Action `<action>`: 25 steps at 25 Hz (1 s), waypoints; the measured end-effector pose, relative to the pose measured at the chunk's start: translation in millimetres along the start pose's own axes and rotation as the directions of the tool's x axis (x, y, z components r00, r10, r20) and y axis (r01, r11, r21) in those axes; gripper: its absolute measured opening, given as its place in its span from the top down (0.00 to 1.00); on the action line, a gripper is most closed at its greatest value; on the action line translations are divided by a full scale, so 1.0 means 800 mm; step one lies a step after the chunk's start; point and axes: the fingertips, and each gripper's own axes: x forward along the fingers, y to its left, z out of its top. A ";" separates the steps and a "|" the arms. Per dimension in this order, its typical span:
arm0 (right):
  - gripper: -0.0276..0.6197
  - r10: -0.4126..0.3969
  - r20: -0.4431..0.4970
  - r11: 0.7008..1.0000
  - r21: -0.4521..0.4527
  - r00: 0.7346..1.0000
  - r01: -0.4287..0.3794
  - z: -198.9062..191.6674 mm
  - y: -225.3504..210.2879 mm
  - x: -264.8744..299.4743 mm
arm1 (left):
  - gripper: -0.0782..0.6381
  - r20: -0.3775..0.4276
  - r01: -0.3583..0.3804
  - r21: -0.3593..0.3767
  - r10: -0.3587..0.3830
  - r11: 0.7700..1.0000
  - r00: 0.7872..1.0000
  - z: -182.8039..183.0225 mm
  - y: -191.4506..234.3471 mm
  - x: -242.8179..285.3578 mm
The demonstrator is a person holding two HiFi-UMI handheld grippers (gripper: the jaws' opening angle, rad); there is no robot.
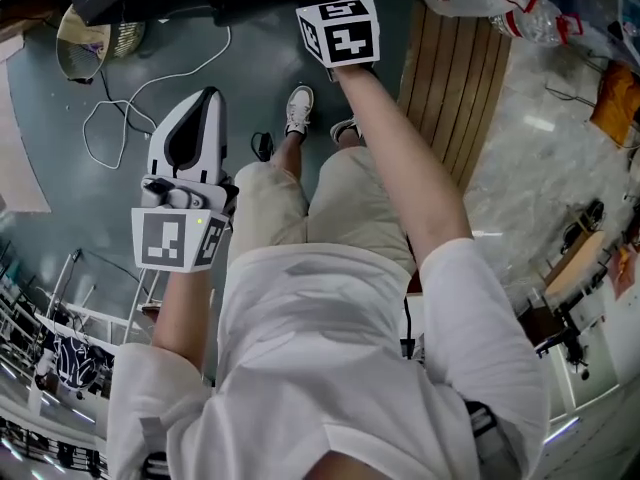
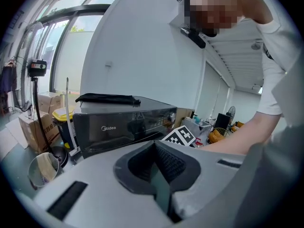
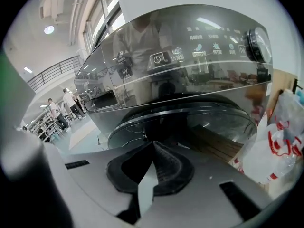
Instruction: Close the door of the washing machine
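Both grippers closed and empty before the dark washing machine

The right gripper point(image 3: 153, 148) is held with its jaws together and nothing between them, its tips just in front of the round glass door point(image 3: 190, 120) of the washing machine point(image 3: 180, 56) — whether contact is made, or whether the door is fully shut, cannot be told. The left gripper point(image 2: 155, 146), jaws likewise pressed together and empty, is kept well back from the machine, on whose top a black cloth point(image 2: 107, 99) is laid. A clear plastic bag point(image 3: 280, 148) beside the machine is filled with what look like bottles; a round tub point(image 2: 42, 169) on the floor holds something pale — not identifiable
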 end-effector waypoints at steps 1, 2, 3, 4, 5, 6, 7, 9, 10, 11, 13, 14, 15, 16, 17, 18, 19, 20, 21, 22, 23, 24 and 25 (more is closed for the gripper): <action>0.96 0.007 0.008 1.000 -0.004 1.000 -0.007 0.001 0.000 0.000 | 0.88 -0.005 0.004 0.002 -0.004 1.000 1.000 -0.003 -0.003 0.003; 0.96 0.018 0.014 1.000 -0.010 1.000 -0.018 0.001 0.001 -0.001 | 0.88 -0.009 0.008 0.002 -0.008 1.000 1.000 -0.006 -0.007 0.006; 0.96 0.031 0.019 0.999 -0.019 0.999 -0.031 0.001 0.001 -0.001 | 0.88 -0.013 0.014 0.003 -0.014 1.000 1.000 -0.009 -0.012 0.008; 0.96 0.044 0.021 0.999 -0.032 0.999 -0.044 0.000 0.002 -0.002 | 0.88 -0.016 0.019 0.003 -0.019 1.000 1.000 -0.011 -0.018 0.010; 0.96 0.054 0.021 0.998 -0.044 0.998 -0.053 -0.002 0.002 -0.003 | 0.88 -0.016 0.025 0.003 -0.025 1.000 1.000 -0.013 -0.023 0.012; 0.96 0.060 0.019 0.997 -0.052 0.998 -0.059 -0.003 0.002 -0.005 | 0.88 -0.016 0.031 0.003 -0.031 1.000 0.999 -0.013 -0.028 0.014; 0.96 0.064 0.017 0.997 -0.054 0.998 -0.063 -0.005 0.001 -0.007 | 0.88 -0.014 0.037 0.004 -0.037 0.999 0.999 -0.012 -0.033 0.015; 0.96 0.070 0.014 0.996 -0.048 0.997 -0.069 -0.009 0.000 -0.013 | 0.88 -0.008 0.045 0.007 -0.045 0.999 0.999 -0.009 -0.038 0.016; 0.96 0.073 0.012 0.996 -0.043 0.997 -0.073 -0.011 -0.001 -0.017 | 0.88 -0.005 0.048 0.009 -0.048 0.999 0.999 -0.007 -0.040 0.016; 0.96 0.077 0.011 0.996 -0.038 0.997 -0.076 -0.013 -0.002 -0.022 | 0.88 -0.003 0.051 0.011 -0.051 0.999 0.999 -0.005 -0.041 0.017; 0.96 0.082 0.013 0.996 -0.028 0.997 -0.082 -0.014 -0.006 -0.033 | 0.88 -0.002 0.058 0.014 -0.057 0.998 0.998 -0.002 -0.043 0.019; 0.96 0.083 0.016 0.996 -0.024 0.996 -0.083 -0.014 -0.008 -0.039 | 0.88 -0.002 0.062 0.015 -0.062 0.998 0.998 -0.001 -0.044 0.021; 0.96 0.081 0.020 0.997 -0.019 0.996 -0.081 -0.013 -0.012 -0.046 | 0.88 -0.001 0.066 0.015 -0.066 0.998 0.998 0.000 -0.046 0.022; 0.96 0.078 0.025 0.997 -0.012 0.997 -0.078 -0.012 -0.016 -0.053 | 0.88 0.000 0.072 0.016 -0.072 0.997 0.997 0.001 -0.047 0.024; 0.96 0.077 0.029 0.997 -0.004 0.997 -0.076 -0.012 -0.020 -0.060 | 0.88 0.003 0.078 0.017 -0.078 0.997 0.997 0.003 -0.048 0.025; 0.96 0.078 0.033 0.997 0.005 0.996 -0.079 -0.011 -0.022 -0.069 | 0.88 0.005 0.085 0.019 -0.085 0.996 0.996 0.005 -0.050 0.025; 0.96 0.082 0.034 0.997 0.009 0.996 -0.083 -0.010 -0.024 -0.079 | 0.88 0.007 0.094 0.022 -0.094 0.995 0.996 0.008 -0.054 0.025; 0.96 0.084 0.034 0.996 0.003 0.996 -0.084 -0.010 -0.026 -0.090 | 0.88 0.008 0.104 0.026 -0.104 0.994 0.995 0.012 -0.058 0.025; 0.96 0.081 0.033 0.997 -0.009 0.996 -0.080 -0.009 -0.030 -0.101 | 0.88 0.012 0.116 0.031 -0.116 0.993 0.993 0.016 -0.064 0.028; 0.96 0.071 0.036 0.997 -0.024 0.997 -0.071 -0.007 -0.037 -0.112 | 0.88 0.018 0.130 0.036 -0.130 0.991 0.991 0.021 -0.070 0.032; 0.96 0.058 0.042 0.998 -0.033 0.997 -0.057 -0.004 -0.045 -0.123 | 0.88 0.026 0.144 0.041 -0.145 0.989 0.989 0.027 -0.077 0.037; 0.96 0.043 0.049 0.999 -0.035 0.998 -0.041 -0.002 -0.053 -0.134 | 0.88 0.034 0.158 0.047 -0.159 0.986 0.987 0.032 -0.084 0.041; 0.96 0.027 0.056 0.999 -0.030 0.998 -0.025 0.000 -0.061 -0.146 | 0.88 0.040 0.171 0.053 -0.173 0.984 0.984 0.038 -0.092 0.044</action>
